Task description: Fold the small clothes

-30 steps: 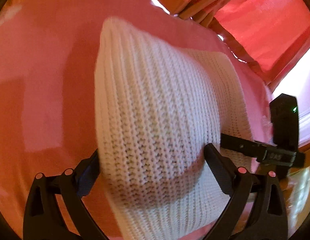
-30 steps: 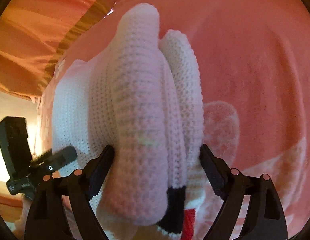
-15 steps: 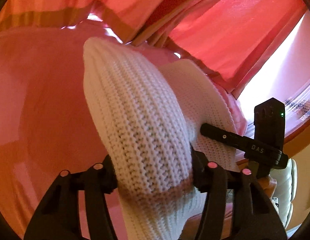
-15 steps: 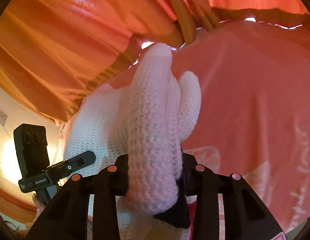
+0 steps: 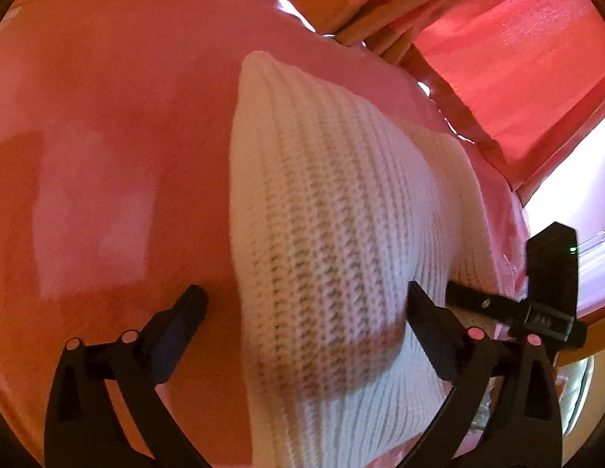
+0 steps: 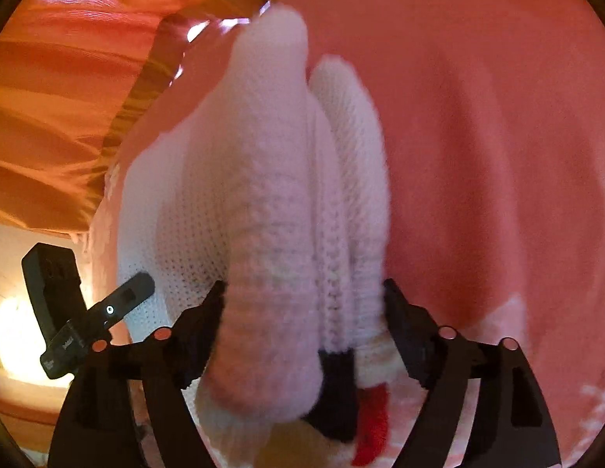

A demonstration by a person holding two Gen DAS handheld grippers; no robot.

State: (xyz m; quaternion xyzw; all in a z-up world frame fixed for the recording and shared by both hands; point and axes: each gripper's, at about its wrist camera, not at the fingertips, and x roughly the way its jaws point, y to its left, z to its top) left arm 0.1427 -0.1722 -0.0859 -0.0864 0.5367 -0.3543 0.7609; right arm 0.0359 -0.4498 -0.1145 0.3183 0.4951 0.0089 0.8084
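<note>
My left wrist camera looks steeply down along its fingers, very close over the white knit garment (image 5: 326, 234) on the pink bedcover (image 5: 107, 156). The right wrist camera does the same from the other side — equally close. Both views share that garment, and each catches the opposite gripper at its outer edge — near the bedcover's edge.
</note>
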